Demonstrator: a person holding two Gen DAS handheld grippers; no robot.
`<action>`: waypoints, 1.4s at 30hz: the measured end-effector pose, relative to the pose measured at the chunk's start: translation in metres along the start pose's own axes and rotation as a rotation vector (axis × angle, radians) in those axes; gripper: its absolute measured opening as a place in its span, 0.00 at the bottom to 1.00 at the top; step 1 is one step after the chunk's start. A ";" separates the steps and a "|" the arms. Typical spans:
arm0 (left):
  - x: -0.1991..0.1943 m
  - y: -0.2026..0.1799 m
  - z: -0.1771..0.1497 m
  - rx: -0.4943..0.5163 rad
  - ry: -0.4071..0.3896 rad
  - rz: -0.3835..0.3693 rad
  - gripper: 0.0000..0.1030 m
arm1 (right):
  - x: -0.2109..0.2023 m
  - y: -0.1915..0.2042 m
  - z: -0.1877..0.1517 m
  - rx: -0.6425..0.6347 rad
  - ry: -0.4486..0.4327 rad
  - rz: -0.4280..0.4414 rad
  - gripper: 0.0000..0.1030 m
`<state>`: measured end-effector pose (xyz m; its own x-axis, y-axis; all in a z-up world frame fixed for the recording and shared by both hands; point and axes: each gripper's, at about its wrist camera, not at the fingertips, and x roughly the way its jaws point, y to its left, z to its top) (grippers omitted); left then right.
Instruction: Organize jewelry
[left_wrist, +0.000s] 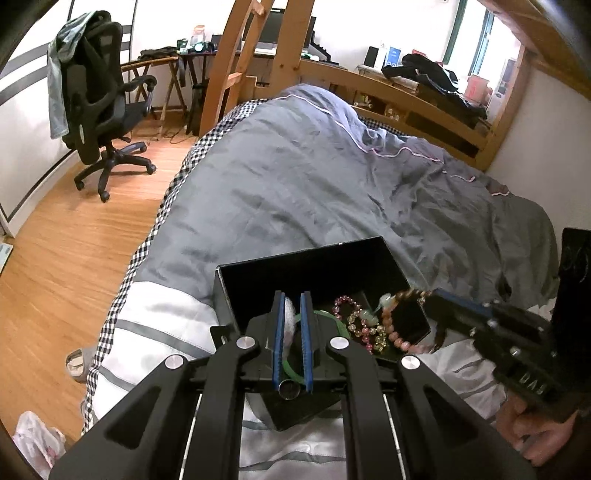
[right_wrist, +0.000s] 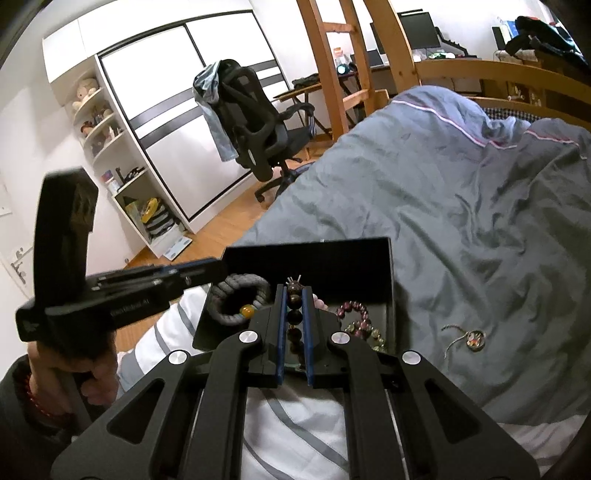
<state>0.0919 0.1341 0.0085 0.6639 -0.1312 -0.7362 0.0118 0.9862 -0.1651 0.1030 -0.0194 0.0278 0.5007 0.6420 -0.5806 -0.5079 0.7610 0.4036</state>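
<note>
Now your left gripper (left_wrist: 291, 321) holds its blue-padded fingers narrow on a grey braided cord bracelet (right_wrist: 236, 295), over the open black rectangular box (left_wrist: 258, 269) on the bed; your right gripper (right_wrist: 294, 314) clamps a dark brown beaded bracelet (right_wrist: 294, 291) between its fingers, above that box; a round pendant on a chain (right_wrist: 474, 338) lies on the grey duvet (right_wrist: 461, 206), beside the box.

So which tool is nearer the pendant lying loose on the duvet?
Right. The pendant lies just right of the right tool, which grips a dark bead bracelet over the black box; the left tool is beyond the box.
</note>
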 end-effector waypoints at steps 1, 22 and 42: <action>-0.001 -0.001 0.000 0.002 -0.004 -0.001 0.08 | 0.001 0.000 -0.001 -0.002 0.004 -0.002 0.09; -0.012 -0.051 -0.005 0.174 -0.139 0.069 0.92 | -0.073 -0.042 -0.011 0.029 -0.055 -0.263 0.96; 0.071 -0.185 -0.049 0.441 0.013 -0.160 0.80 | -0.075 -0.111 -0.022 -0.109 -0.016 -0.249 0.39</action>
<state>0.1002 -0.0623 -0.0453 0.6188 -0.2833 -0.7327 0.4314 0.9020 0.0156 0.1063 -0.1541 0.0108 0.6299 0.4386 -0.6410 -0.4400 0.8816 0.1708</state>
